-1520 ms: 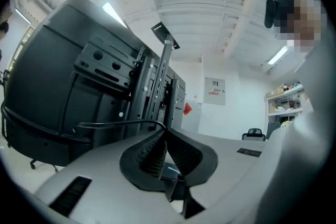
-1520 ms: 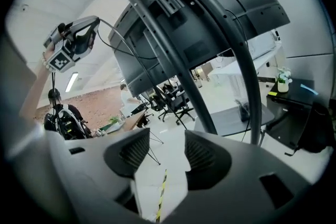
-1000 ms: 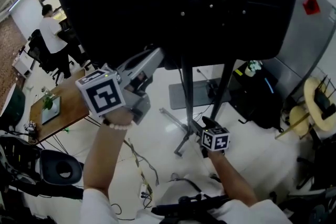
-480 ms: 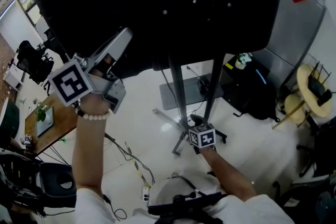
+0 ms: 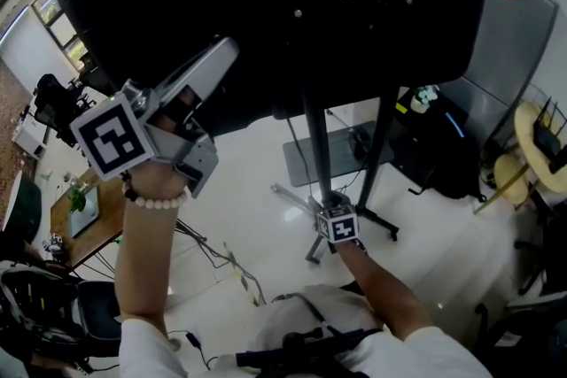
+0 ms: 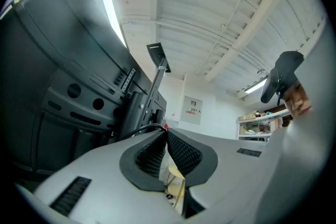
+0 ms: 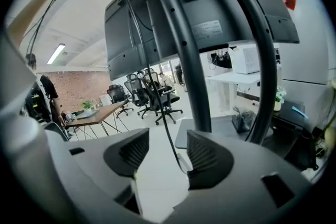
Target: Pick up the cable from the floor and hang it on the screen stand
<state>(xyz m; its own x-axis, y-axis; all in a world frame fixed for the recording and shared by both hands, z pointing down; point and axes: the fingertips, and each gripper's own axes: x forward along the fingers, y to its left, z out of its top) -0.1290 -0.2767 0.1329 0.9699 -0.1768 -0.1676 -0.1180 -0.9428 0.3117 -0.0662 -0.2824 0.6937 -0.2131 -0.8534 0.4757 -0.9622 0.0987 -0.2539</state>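
Big black screen (image 5: 266,13) fills the top of the head view, back side toward us, and its dark stand (image 5: 317,146) drops in two poles to the pale floor (image 5: 257,217). Far left in the room there's a wooden desk (image 7: 100,113) with office chairs behind it.

Left gripper (image 5: 227,49) is up high now, right against the lower left of the screen's back. Its jaws are pressed together, and a thin black cable (image 6: 137,131) comes out from between the pad tips, so it's pinched there (there's a small red bit at the tip too, can't tell what).

Right gripper (image 7: 165,147) is low down, near the foot of the stand, aimed up along the poles. Its jaws stand wide and are closing. The cable (image 7: 152,93) hangs down from the left gripper, runs just left of the nearer pole and passes between the right jaws, close to the right pad; the pads aren't squeezing it.
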